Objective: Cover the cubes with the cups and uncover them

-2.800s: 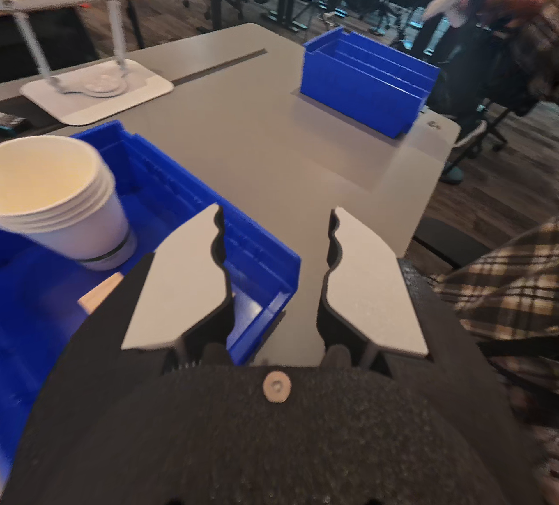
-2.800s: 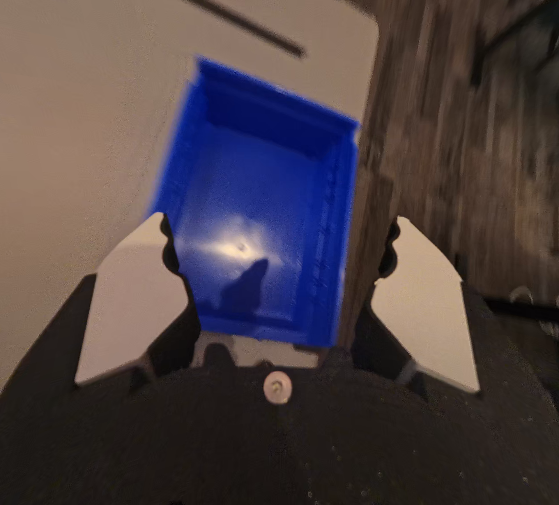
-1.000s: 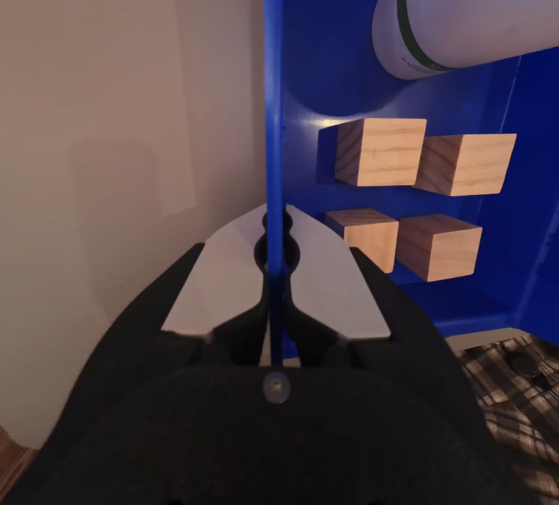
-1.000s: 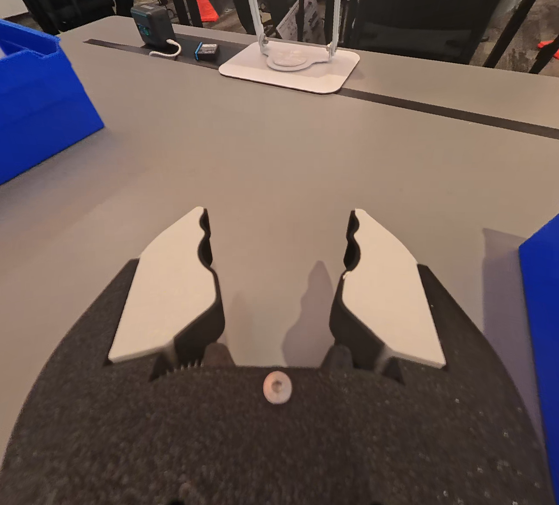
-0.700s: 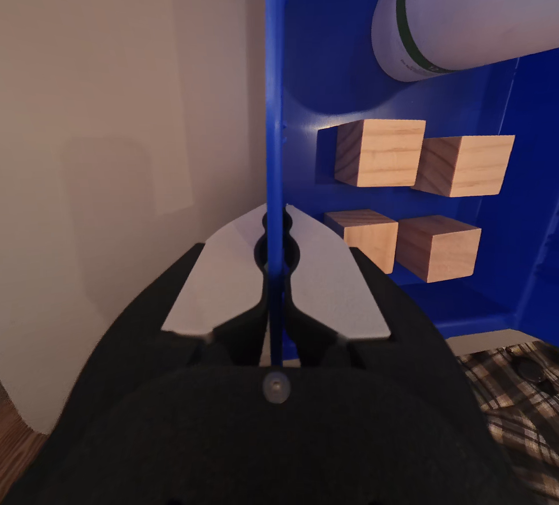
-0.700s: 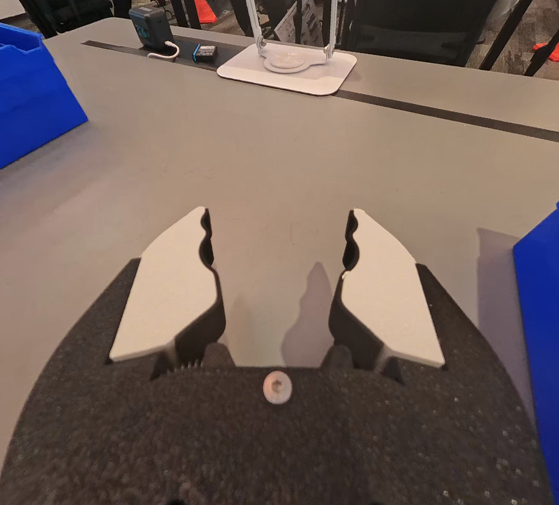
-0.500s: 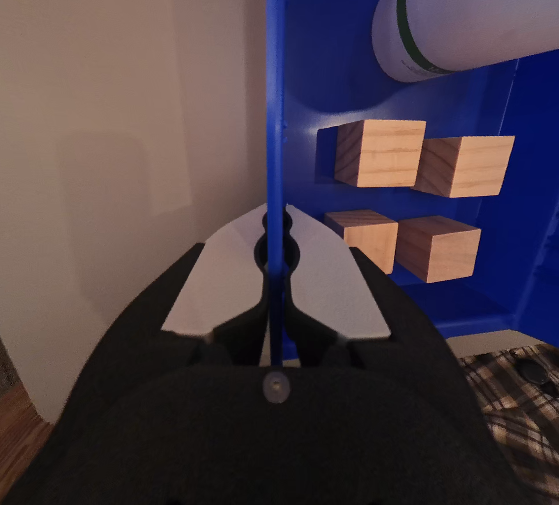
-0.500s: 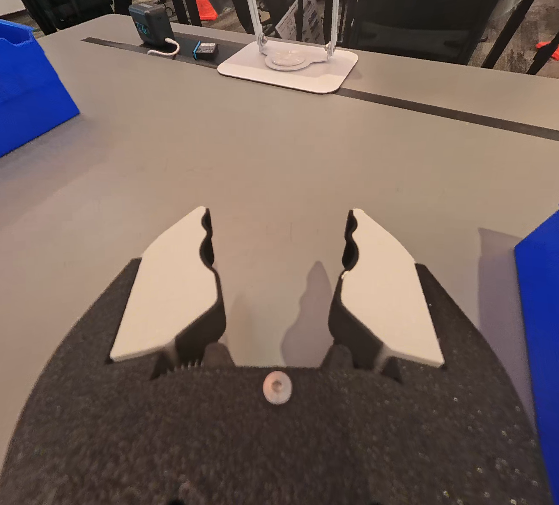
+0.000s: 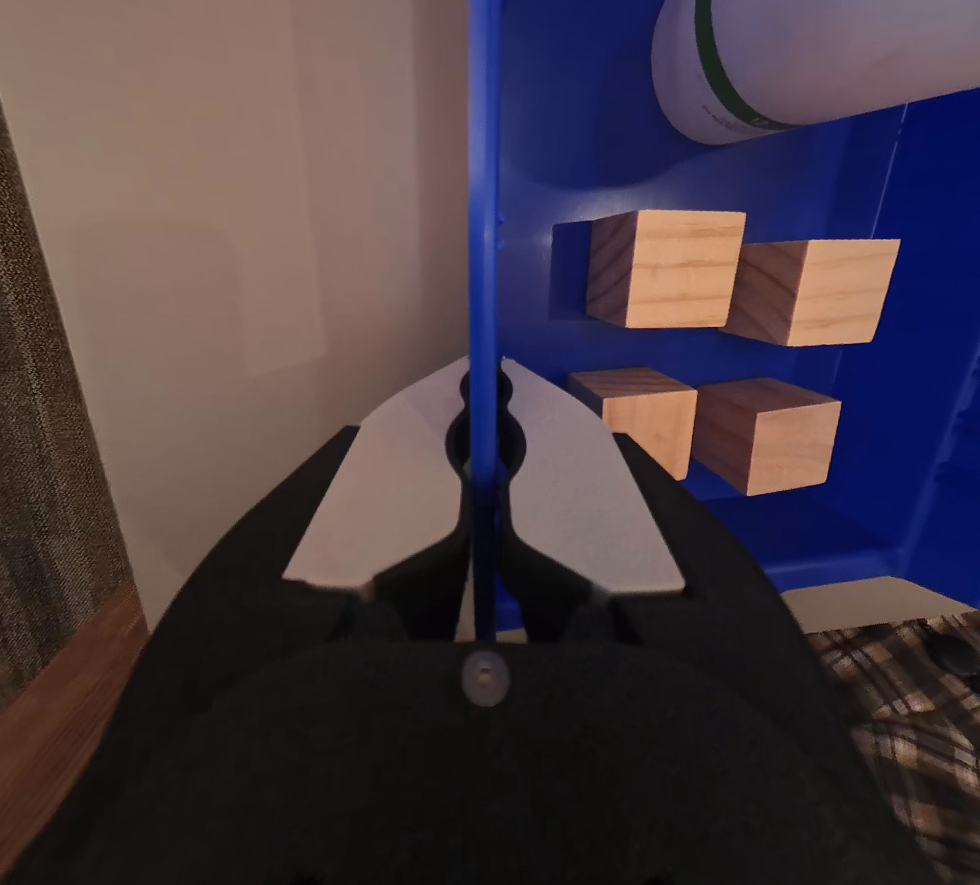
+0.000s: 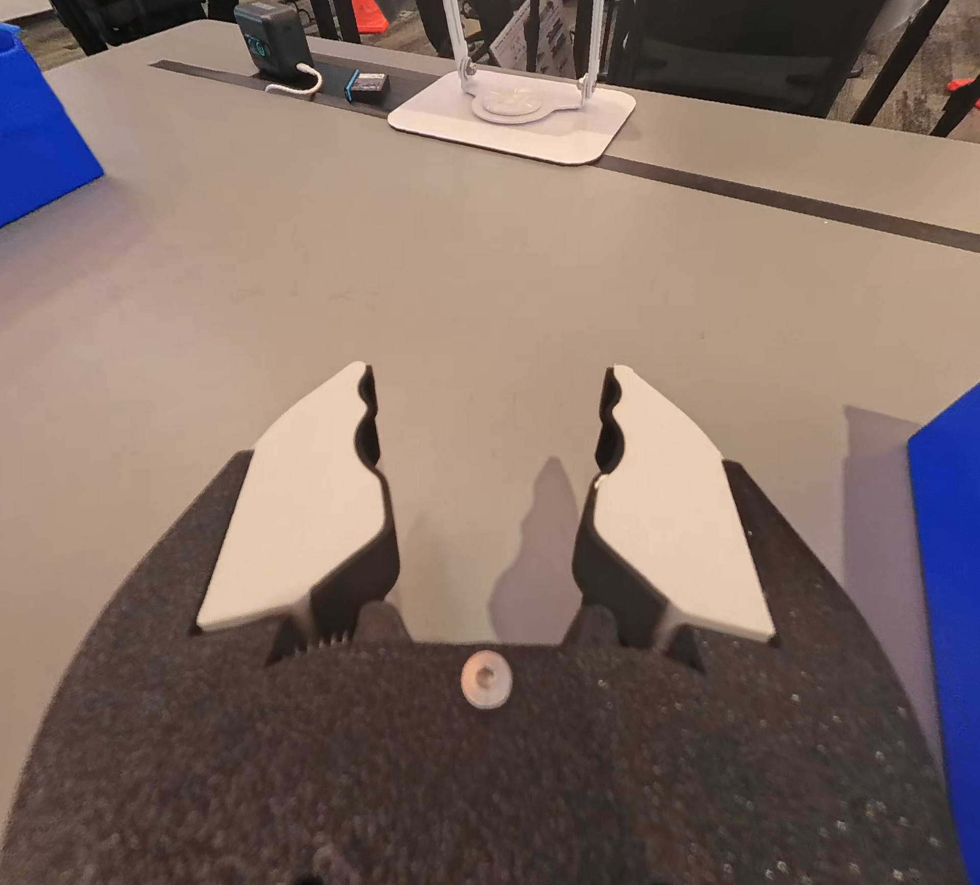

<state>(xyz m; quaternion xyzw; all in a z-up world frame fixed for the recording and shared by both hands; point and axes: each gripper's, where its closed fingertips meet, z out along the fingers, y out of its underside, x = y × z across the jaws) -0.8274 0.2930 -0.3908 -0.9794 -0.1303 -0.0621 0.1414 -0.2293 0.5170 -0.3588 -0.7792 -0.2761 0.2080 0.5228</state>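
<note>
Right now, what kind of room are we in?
Likely an office or lab workspace: a long grey table, black office chairs behind it, a white stand base and a blue bin of task props.

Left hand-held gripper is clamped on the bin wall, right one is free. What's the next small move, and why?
Probably bring the open right hand-held gripper over to the bin and take a wooden cube. The left hand-held gripper is shut on the blue bin wall, steadying it; four cubes and the stacked cups sit inside, and the gray table ahead is bare.
</note>
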